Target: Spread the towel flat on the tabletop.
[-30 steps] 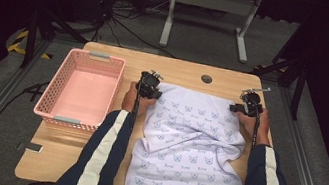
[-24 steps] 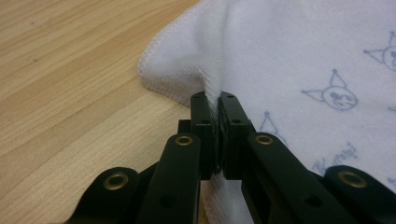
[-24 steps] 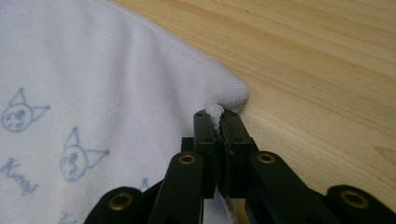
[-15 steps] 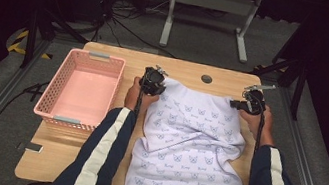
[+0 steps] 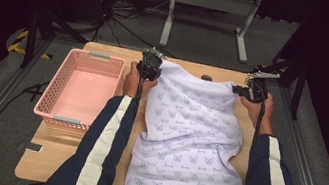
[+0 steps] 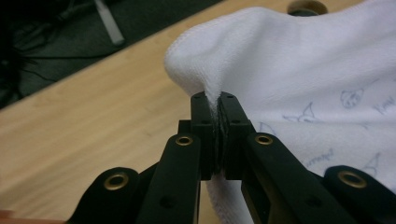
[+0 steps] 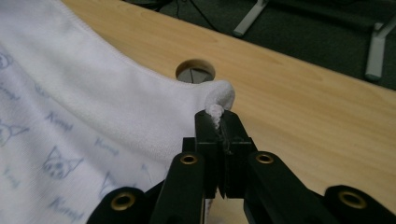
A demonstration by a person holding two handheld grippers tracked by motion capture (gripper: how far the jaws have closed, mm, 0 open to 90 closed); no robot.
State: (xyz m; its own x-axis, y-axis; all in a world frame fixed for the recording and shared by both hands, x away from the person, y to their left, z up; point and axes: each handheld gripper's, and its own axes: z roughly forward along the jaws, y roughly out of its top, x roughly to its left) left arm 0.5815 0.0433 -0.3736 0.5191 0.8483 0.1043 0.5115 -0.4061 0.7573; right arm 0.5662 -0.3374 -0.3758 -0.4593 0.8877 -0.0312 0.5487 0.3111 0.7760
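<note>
At the near edge of the table (image 5: 65,157), towel (image 5: 189,147) draped flat and hanging toward the person, printed with small cat faces. Beside it on the left, a pink basket (image 5: 79,89), well apart from both tools. Farther up, cloth rising off the wood toward its two far corners. At the left far corner, left gripper (image 5: 149,67) clamped tight on a pinch of towel, pads pressed together with a thin fold between. At the right far corner, right gripper (image 5: 253,91) likewise shut on towel, only a small tuft poking above the tips. Beyond, a cable hole (image 7: 195,71) in the table just past the right corner.

Likely step: lifting the far edge to fold or move the towel.

Risk, judged from the grips: right pinch looks shallow, so could slip out under the cloth's weight or a quick pull. Uneven lifting could skew the fold. Near hem could drag off the table.
</note>
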